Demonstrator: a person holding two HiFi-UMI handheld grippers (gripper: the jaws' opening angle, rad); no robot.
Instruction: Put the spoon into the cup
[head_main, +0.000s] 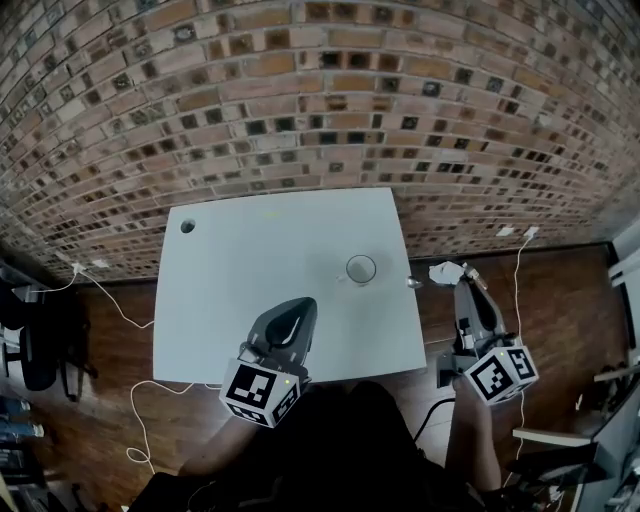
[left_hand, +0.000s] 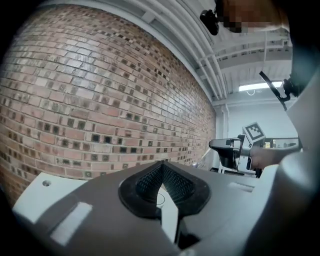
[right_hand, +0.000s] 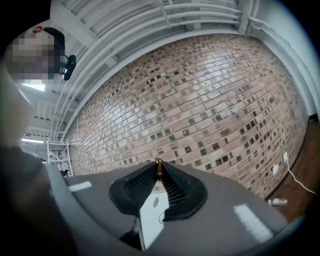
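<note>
Task status: pickup complete, insertion pending. The right claw (head_main: 465, 282) is closed on the spoon (right_hand: 158, 167). In the right gripper view the ribbed pads clamp a thin stem. Its brown knobbed end stands just above the pad tips, and a small oval, judged to be the bowl, shows lower down in the gap between the jaws. The spoon is therefore carried clear of the table (head_main: 250, 270), not lying on it. In the head view the spoon itself is too small to identify with certainty. The cup (head_main: 361, 269) stands upright on the right-hand part of the table, near the right edge, and its interior appears empty from above. The right claw appears to the right of the cup, past the table's right edge and apart from the cup, pointing level toward the brick wall (head_main: 320, 90). No part of the spoon is over the rim. The left claw (left_hand: 162, 168) is closed with its pad tips together and nothing between them. It hangs over the near part of the table, left of the cup and not touching it, so it takes no part in the hold. Remaining steps, as judged from this layout: bring the right claw across until the spoon's lower end is above the cup opening, lower the spoon inside the rim, open the jaws and withdraw. The cup is unsupported, so contact with its wall could shift or tip it.
</note>
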